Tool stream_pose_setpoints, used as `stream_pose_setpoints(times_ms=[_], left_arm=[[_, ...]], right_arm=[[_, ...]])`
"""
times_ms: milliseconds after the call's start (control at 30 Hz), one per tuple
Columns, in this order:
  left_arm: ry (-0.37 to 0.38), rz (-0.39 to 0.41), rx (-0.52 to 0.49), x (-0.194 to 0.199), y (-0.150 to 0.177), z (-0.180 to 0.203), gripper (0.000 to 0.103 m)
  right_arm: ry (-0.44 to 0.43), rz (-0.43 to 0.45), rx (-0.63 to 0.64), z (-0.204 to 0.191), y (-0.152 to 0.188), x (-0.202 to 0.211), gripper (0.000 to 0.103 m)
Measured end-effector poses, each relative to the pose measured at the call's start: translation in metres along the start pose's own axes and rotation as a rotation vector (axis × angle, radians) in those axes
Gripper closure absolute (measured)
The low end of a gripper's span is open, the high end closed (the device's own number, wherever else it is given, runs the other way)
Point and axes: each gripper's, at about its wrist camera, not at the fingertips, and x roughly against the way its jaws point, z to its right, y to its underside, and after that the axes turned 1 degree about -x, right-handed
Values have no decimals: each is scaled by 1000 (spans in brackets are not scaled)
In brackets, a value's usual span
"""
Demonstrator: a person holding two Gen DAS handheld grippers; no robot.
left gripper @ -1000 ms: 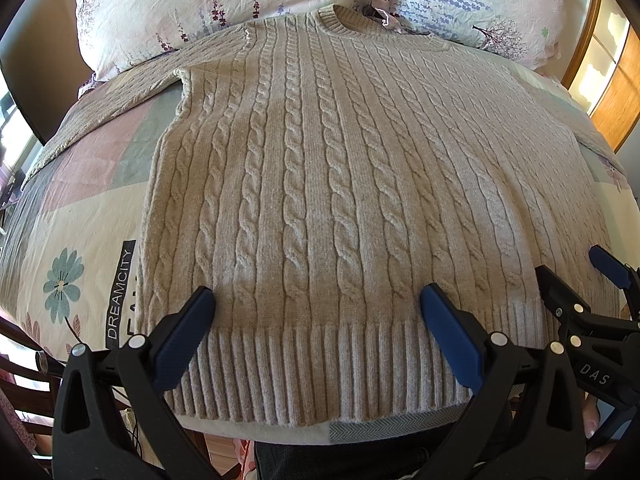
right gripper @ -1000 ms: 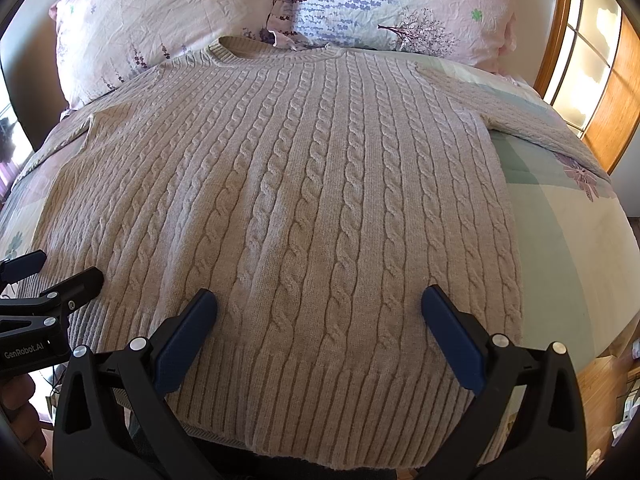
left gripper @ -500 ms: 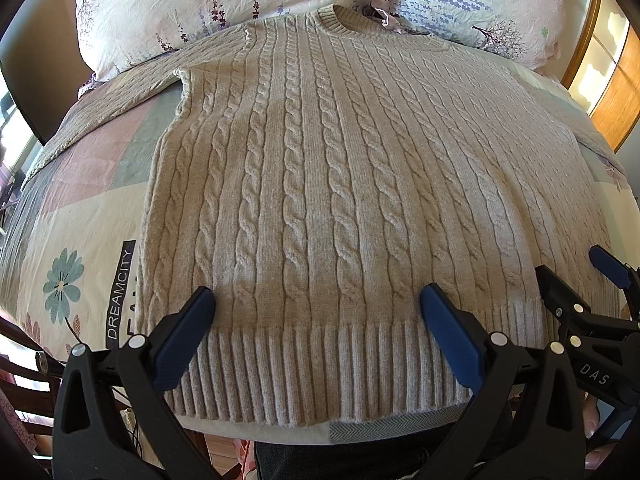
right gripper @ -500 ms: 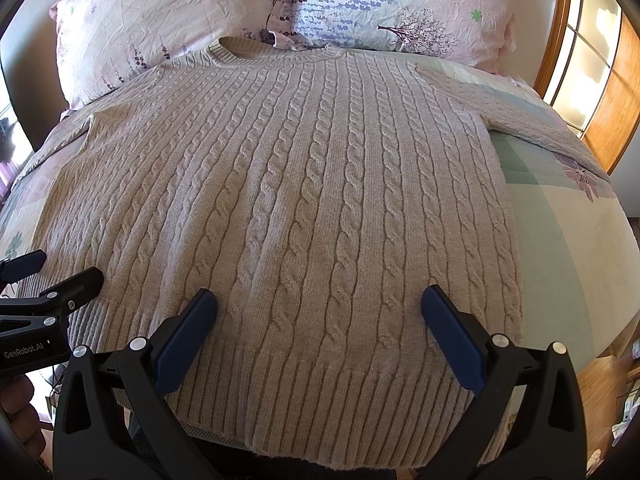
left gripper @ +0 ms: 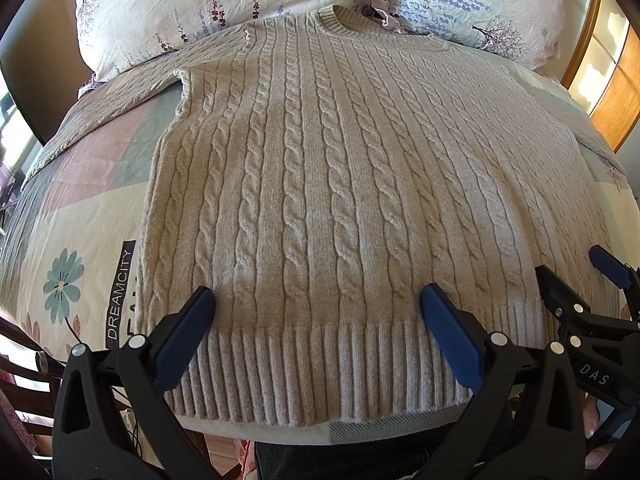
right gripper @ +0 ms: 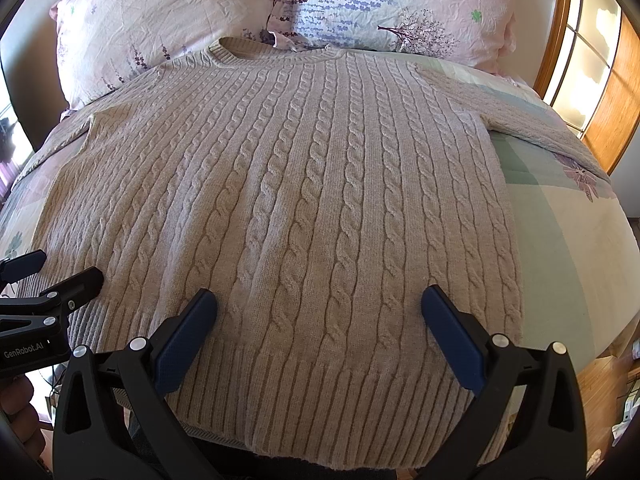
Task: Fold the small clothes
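Observation:
A beige cable-knit sweater (left gripper: 340, 184) lies flat and face up on the bed, collar toward the pillows, ribbed hem toward me; it also fills the right wrist view (right gripper: 304, 208). Its sleeves spread out to both sides. My left gripper (left gripper: 316, 300) is open and empty, hovering over the hem's left half. My right gripper (right gripper: 318, 300) is open and empty over the hem's right half. The right gripper shows at the right edge of the left wrist view (left gripper: 576, 276); the left gripper shows at the left edge of the right wrist view (right gripper: 60, 268).
Two floral pillows (left gripper: 224, 4) (right gripper: 400, 4) lie behind the collar. The patterned bedsheet (left gripper: 80, 240) shows on both sides. A wooden window frame (right gripper: 600, 92) stands at the right. The bed's front edge is just under the hem.

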Motion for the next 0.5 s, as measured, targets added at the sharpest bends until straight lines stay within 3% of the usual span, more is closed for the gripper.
stream_pose_setpoints(times_ms=[500], left_arm=[[2, -9, -5, 1, -3, 1, 2]], right_arm=[[-13, 13, 21, 0, 0, -1, 1]])
